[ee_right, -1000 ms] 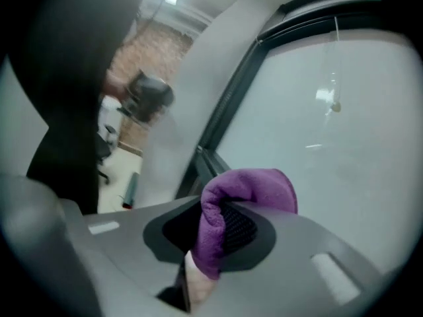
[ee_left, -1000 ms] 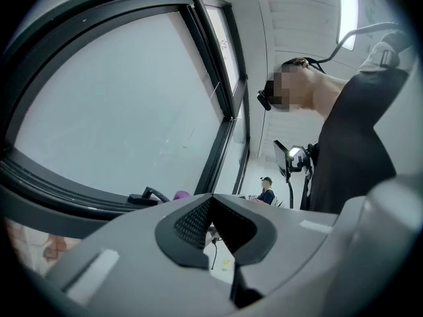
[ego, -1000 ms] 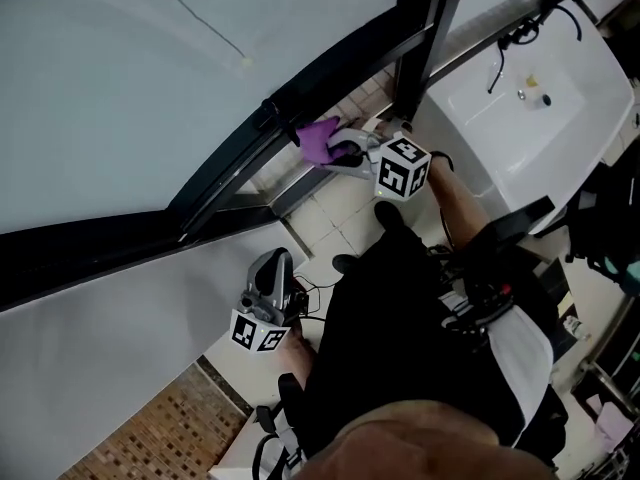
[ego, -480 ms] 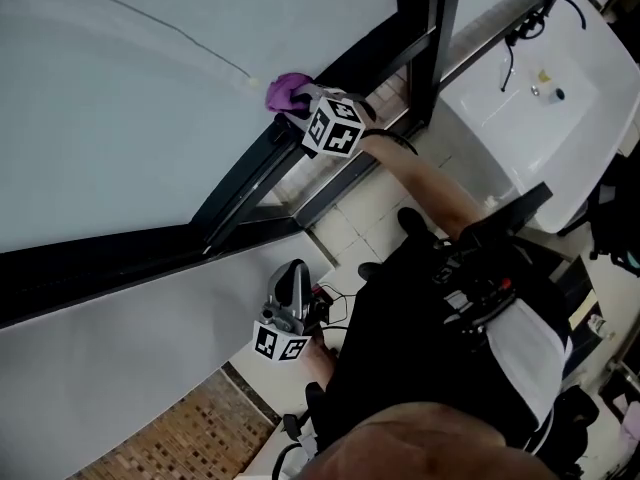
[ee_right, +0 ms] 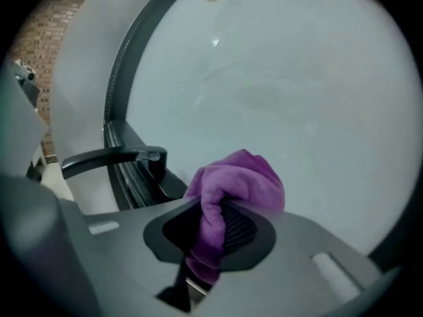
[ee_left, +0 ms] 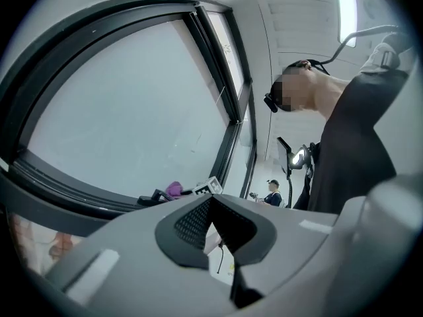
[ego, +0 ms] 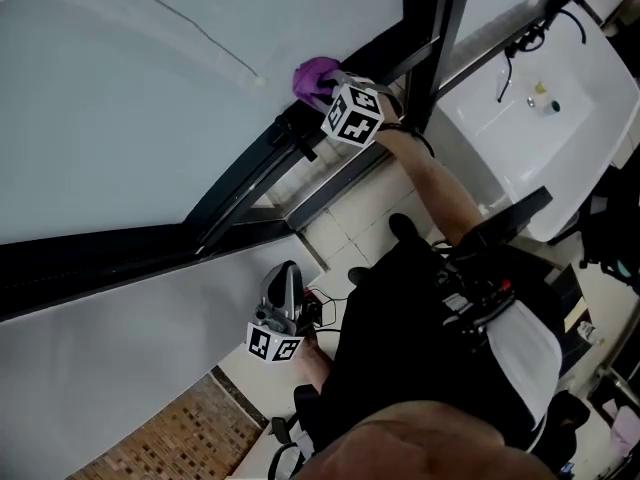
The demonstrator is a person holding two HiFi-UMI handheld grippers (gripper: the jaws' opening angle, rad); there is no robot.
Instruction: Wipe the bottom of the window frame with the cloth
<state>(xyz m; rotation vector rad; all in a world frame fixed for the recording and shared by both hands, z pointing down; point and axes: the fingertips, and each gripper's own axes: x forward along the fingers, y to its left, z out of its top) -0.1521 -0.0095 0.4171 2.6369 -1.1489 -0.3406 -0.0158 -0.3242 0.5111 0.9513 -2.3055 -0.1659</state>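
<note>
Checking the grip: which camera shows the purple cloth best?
Right gripper view: the cloth looms large, pinched in the right gripper. Head view shows a small bunch; left gripper view, a distant speck.

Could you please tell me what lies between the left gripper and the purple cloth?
The head view shows the dark window frame crossing that stretch right beside the purple cloth, with pale floor tiles nearer the left gripper.

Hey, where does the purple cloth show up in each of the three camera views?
Head view: purple cloth at top centre, against the dark window frame.
Left gripper view: cloth tiny, low and left of centre.
Right gripper view: cloth at centre, pinched in the right claw.
Shared landmark: the dark window frame.
</note>
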